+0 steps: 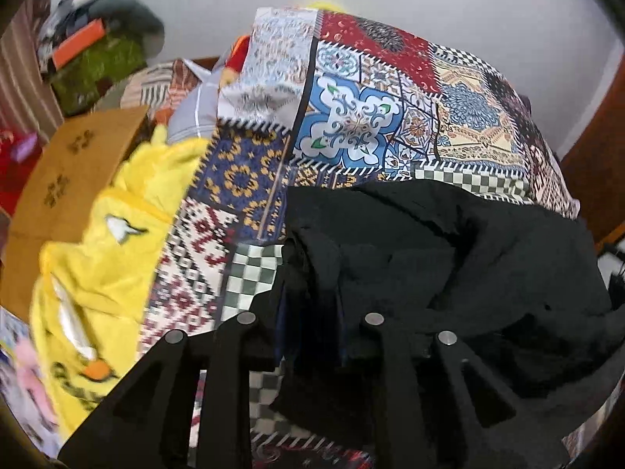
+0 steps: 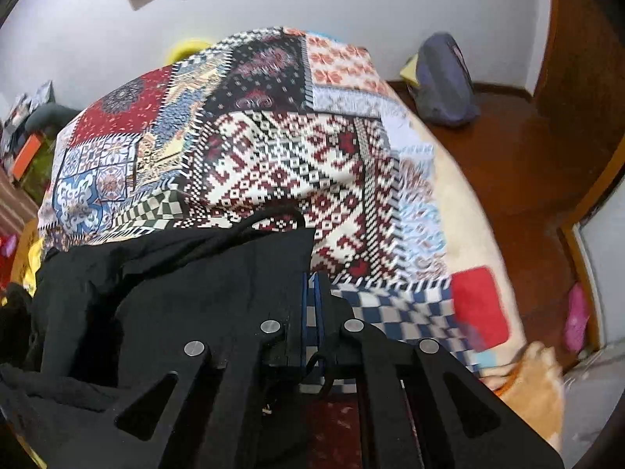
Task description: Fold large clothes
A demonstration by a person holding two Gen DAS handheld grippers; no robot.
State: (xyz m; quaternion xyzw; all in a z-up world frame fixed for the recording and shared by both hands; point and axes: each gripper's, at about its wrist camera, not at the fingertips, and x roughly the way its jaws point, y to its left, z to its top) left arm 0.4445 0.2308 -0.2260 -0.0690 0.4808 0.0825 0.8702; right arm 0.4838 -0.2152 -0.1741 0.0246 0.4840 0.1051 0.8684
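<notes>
A large black garment (image 1: 449, 258) lies bunched on a bed covered by a patchwork quilt (image 1: 351, 117). My left gripper (image 1: 312, 297) is shut on a thick fold at the garment's left edge, and the cloth hides its fingertips. In the right wrist view the same black garment (image 2: 175, 285) spreads to the left, with a black drawstring (image 2: 273, 215) looping at its far edge. My right gripper (image 2: 312, 301) is shut on the garment's right edge, its blue pads close together. The quilt (image 2: 293, 156) stretches ahead.
A yellow plush toy (image 1: 105, 234) and a cardboard box (image 1: 74, 164) lie left of the bed, with clutter (image 1: 97, 47) behind. A wooden floor (image 2: 527, 164) with a blue bag (image 2: 445, 82) lies to the right, near a cream blanket edge (image 2: 468, 203).
</notes>
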